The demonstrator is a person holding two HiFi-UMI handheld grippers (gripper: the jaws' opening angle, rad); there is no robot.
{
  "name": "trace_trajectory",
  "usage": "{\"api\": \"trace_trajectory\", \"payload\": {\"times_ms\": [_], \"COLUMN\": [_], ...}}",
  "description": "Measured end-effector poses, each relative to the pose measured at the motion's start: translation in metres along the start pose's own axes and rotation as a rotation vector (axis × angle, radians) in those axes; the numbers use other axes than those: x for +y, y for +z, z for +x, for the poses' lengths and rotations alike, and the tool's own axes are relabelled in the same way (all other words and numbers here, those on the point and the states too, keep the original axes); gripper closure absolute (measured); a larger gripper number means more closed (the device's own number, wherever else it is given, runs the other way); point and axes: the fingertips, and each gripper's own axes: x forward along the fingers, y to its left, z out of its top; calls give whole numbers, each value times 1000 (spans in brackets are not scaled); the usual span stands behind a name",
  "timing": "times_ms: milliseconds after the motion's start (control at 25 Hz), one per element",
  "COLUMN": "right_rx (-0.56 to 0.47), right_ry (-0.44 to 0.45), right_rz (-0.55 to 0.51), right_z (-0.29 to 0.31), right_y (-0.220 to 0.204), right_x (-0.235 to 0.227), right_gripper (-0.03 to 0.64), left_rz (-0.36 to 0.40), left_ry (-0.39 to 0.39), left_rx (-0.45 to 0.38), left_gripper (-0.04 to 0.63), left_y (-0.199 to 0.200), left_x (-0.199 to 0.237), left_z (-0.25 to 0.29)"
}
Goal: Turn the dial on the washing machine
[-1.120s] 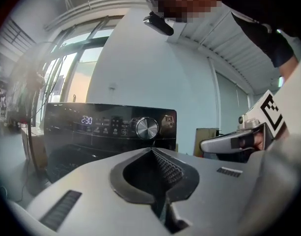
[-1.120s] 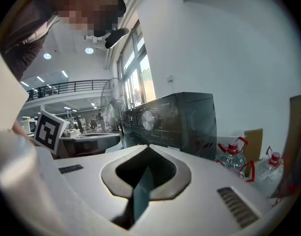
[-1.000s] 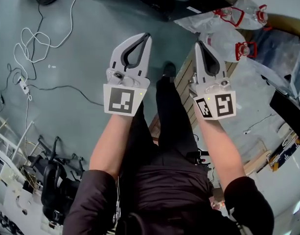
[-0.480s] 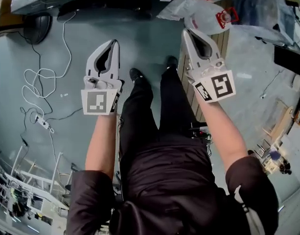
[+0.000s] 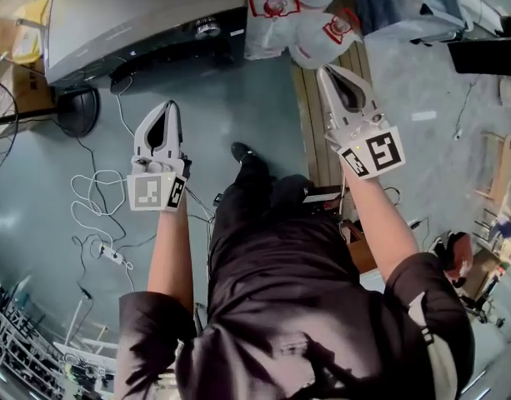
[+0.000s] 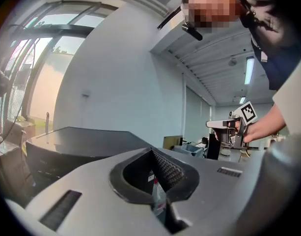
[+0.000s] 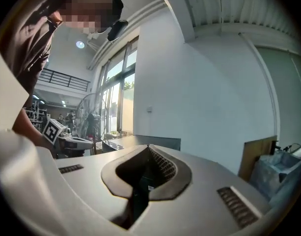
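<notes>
Dial [image 5: 207,28] sits on the dark front panel of the washing machine [image 5: 138,11], well ahead of my left claw [image 5: 169,111] and my right claw [image 5: 326,75] — both claws are clenched tight on nothing, held over the floor [image 5: 238,98] and apart from the machine. Just beside the machine, white plastic bags [image 5: 276,15] with red print lie bunched at the far end of a wooden pallet [image 5: 309,140] — they look full, but I cannot tell what is inside them. White cables [image 5: 92,194] trail across the floor near my left claw.
</notes>
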Motion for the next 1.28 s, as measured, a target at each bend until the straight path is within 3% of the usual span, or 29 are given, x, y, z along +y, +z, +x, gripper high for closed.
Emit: {"api": "trace_trajectory", "payload": {"times_ms": [160, 320, 440, 680, 920, 1280], "right_rx": [-38, -59, -81, -102, -136, -95], "right_ry": [-25, 3, -21, -13, -8, -88], "right_rz": [-18, 4, 40, 62, 69, 95], "right_z": [-42, -94, -132, -206, -262, -292], "right_y": [29, 48, 56, 59, 66, 66], "right_x": [15, 44, 63, 116, 168, 229], "right_gripper": [597, 597, 597, 597, 597, 597], "left_rz": [2, -63, -70, -63, -94, -64], "left_ry": [-30, -38, -1, 15, -47, -56], "left_rx": [-35, -64, -74, -53, -51, -68], "left_gripper": [580, 581, 580, 581, 580, 580], "left_y": [37, 54, 67, 71, 73, 84], "left_x": [-21, -47, -62, -111, -165, -157], "left_z": [-28, -75, -123, -211, -291, -360]}}
